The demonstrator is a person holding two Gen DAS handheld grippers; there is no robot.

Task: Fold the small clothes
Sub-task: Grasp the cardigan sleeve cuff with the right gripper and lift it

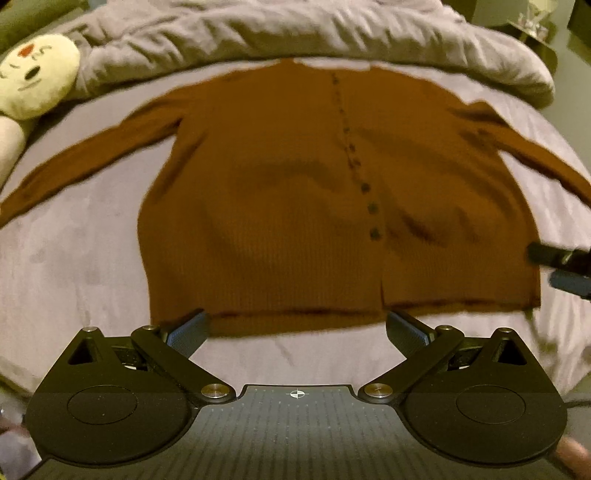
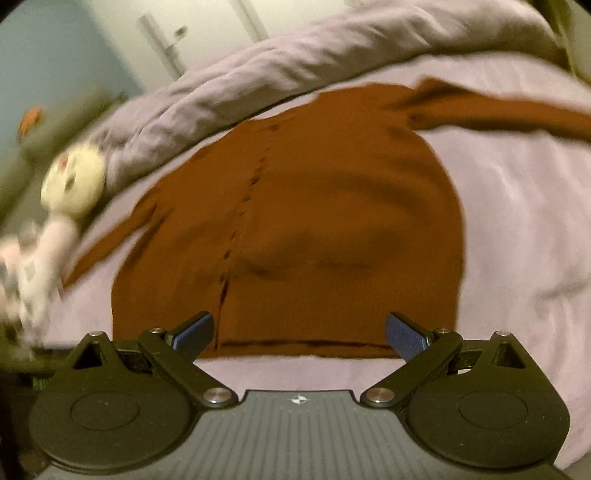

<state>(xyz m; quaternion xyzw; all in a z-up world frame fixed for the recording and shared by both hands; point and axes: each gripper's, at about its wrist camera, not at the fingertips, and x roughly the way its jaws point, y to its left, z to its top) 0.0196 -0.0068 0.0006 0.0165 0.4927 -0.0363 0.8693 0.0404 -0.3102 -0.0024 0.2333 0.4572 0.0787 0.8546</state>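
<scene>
A rust-brown buttoned cardigan (image 1: pixel 295 192) lies flat on the lilac bed sheet (image 1: pixel 74 258), front up, both sleeves spread out to the sides. My left gripper (image 1: pixel 297 328) is open and empty, just short of the left half of the hem. My right gripper (image 2: pixel 299 332) is open and empty over the right half of the hem; its fingertips (image 1: pixel 543 254) also show at the right edge of the left wrist view. The cardigan also shows in the right wrist view (image 2: pixel 332 221), with its right sleeve (image 2: pixel 498 110) running off to the right.
A bunched grey duvet (image 1: pixel 295 33) lies along the far side of the bed. A cream plush toy (image 1: pixel 33 77) lies at the far left, beside the left sleeve. A door with a handle (image 2: pixel 173 40) stands behind the bed.
</scene>
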